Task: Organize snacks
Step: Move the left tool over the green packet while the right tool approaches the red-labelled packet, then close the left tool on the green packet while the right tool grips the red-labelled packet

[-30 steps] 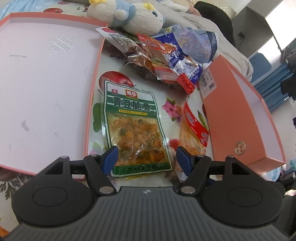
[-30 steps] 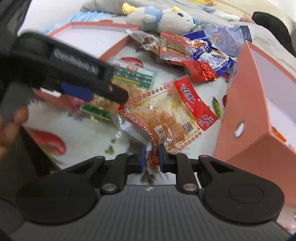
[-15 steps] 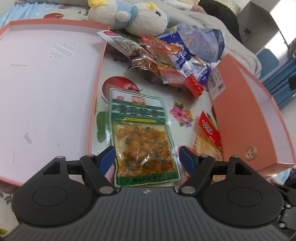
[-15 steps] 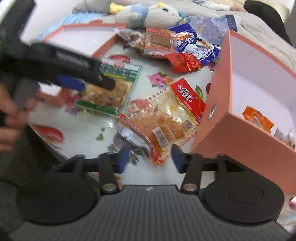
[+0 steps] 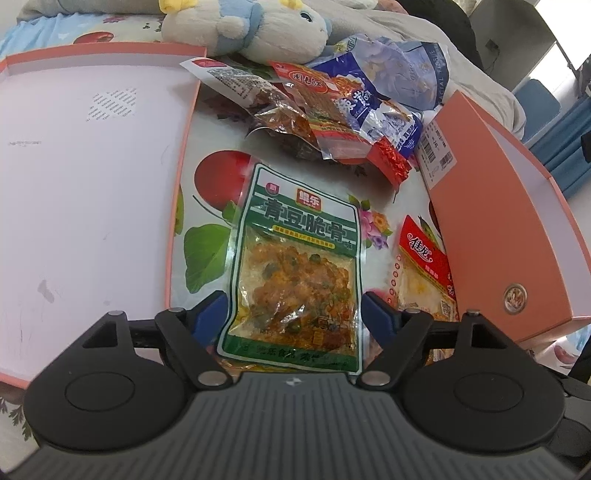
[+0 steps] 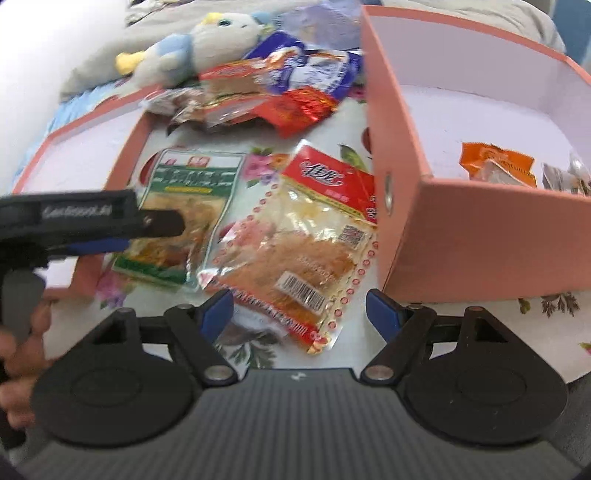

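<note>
A green snack packet (image 5: 295, 273) lies flat on the flowered tablecloth. My left gripper (image 5: 293, 317) is open, its blue pads either side of the packet's near end. A red-topped clear packet (image 6: 306, 236) lies beside the pink box (image 6: 461, 236). My right gripper (image 6: 301, 314) is open just above that packet's near corner, holding nothing. The green packet (image 6: 184, 214) and the left gripper (image 6: 122, 225) also show in the right wrist view. The box holds an orange packet (image 6: 496, 166). The red-topped packet (image 5: 424, 273) shows at right in the left wrist view.
A heap of several snack bags (image 5: 332, 114) lies at the back, by a plush toy (image 5: 251, 29). The pink box lid (image 5: 85, 166) lies open-side up at left. The pink box (image 5: 498, 221) stands at right.
My right gripper opened and let go of the red-topped packet, which now lies flat, and swung right toward the box. My left gripper moved forward over the green packet.
</note>
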